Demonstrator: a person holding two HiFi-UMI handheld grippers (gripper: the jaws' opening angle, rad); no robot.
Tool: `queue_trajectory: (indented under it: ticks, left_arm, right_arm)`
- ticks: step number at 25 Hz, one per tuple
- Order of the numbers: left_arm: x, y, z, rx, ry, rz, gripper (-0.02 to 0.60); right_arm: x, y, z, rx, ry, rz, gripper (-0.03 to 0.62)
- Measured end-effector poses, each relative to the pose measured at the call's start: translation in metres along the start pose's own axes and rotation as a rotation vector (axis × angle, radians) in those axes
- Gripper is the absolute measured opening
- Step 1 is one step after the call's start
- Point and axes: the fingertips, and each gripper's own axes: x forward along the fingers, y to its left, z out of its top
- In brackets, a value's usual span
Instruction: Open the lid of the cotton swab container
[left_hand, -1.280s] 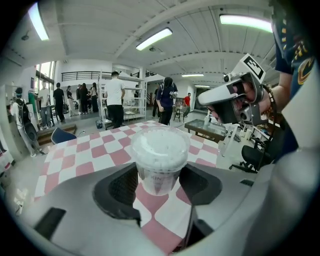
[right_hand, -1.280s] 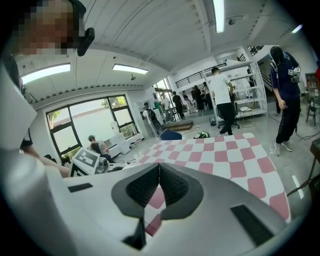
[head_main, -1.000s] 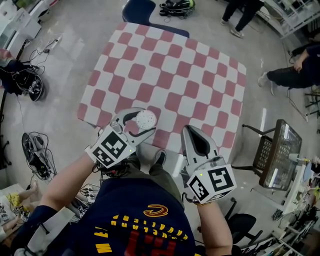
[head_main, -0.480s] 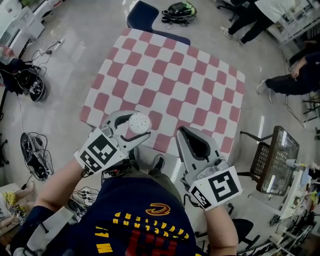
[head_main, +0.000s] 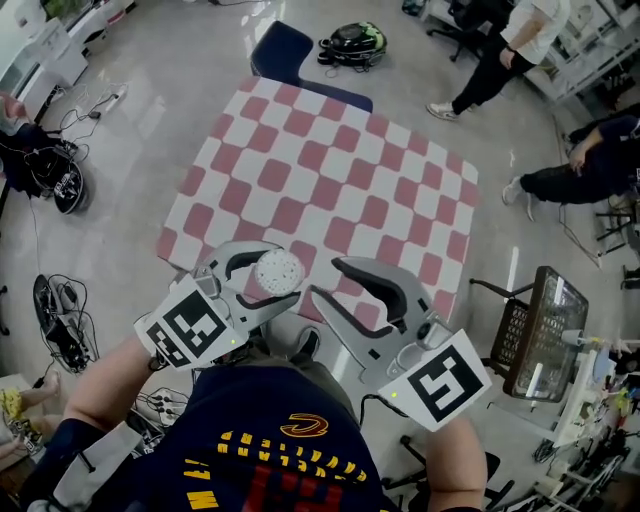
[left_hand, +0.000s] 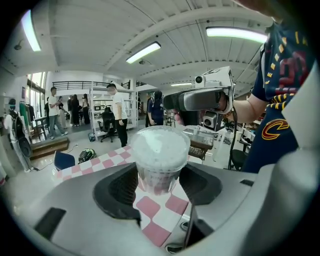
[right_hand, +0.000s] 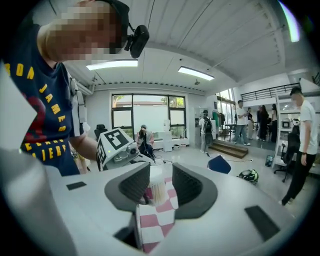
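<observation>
Left claw is clenched on the cotton swab container, which is upright between its ribbed black pads. It's a clear round plastic tub, side print too blurred to read, white stippled lid on. Right claw has just been opening: jaws apart, nothing between them, container just beyond its tips, no contact. Red-and-white checked tablecloth lies below and ahead of both claws, near edge under them. My shirt print reads "JAMES".
</observation>
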Motion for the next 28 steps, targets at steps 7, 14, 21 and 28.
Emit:
queue_trajectory:
  ticks: [7, 14, 21, 28]
  left_arm:
    - [0.006, -0.006, -0.006, 0.044, 0.03, -0.024, 0.253]
    - [0.008, -0.021, -0.018, 0.096, 0.081, -0.077, 0.253]
    - [0.017, -0.025, -0.023, 0.127, 0.122, -0.147, 0.252]
    - [0.022, -0.032, -0.024, 0.126, 0.13, -0.172, 0.252]
  right_arm:
    - [0.022, 0.025, -0.024, -0.14, 0.136, 0.114, 0.261]
    - [0.041, 0.031, -0.044, -0.165, 0.195, 0.099, 0.264]
    - [0.048, 0.03, -0.057, -0.201, 0.236, 0.125, 0.264]
    - [0.044, 0.033, -0.067, -0.206, 0.235, 0.111, 0.262]
